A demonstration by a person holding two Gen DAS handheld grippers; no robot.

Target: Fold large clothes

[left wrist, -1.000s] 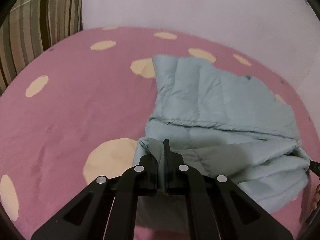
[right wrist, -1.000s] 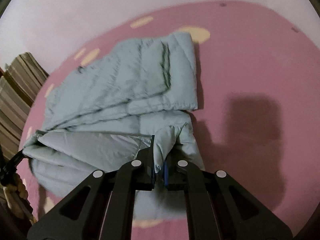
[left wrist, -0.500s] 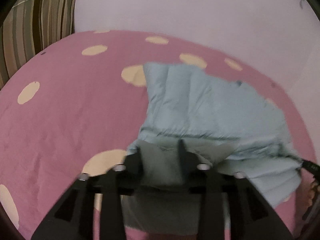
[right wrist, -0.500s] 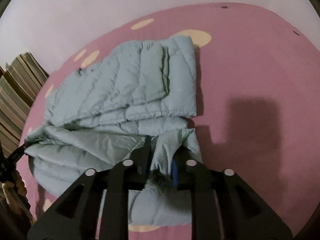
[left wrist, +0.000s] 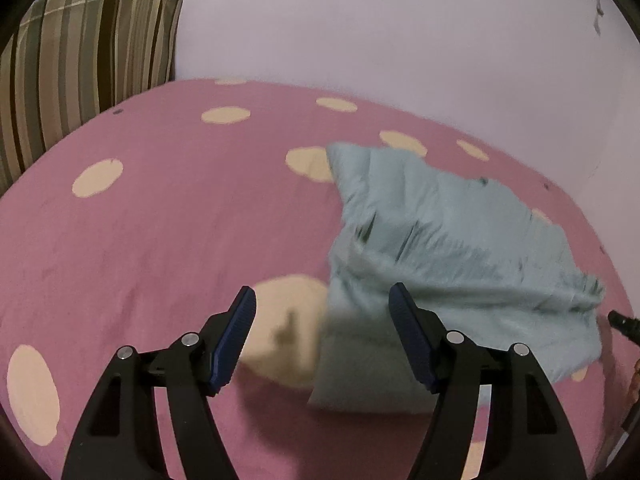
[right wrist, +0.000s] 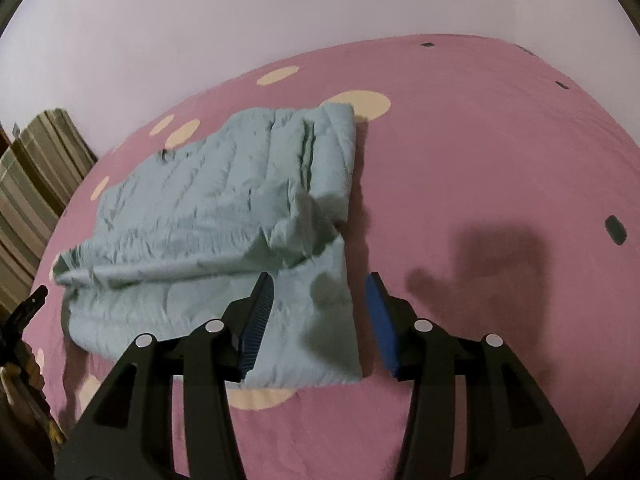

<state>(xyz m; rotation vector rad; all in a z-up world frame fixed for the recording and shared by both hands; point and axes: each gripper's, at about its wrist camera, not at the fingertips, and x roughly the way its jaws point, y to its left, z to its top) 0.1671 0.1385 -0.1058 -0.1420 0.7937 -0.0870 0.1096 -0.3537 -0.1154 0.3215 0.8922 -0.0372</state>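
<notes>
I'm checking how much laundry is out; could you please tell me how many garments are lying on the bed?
1: a light blue quilted jacket, partly folded on the pink spotted bedsheet, just ahead of both grippers. Anything beyond the frames is unseen.

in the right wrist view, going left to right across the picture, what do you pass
striped cushion → light blue quilted jacket on the pink dotted bedspread → right hand-held gripper, its jaws opening over the jacket's near corner → the gripper's shadow → dark oval spot
</notes>
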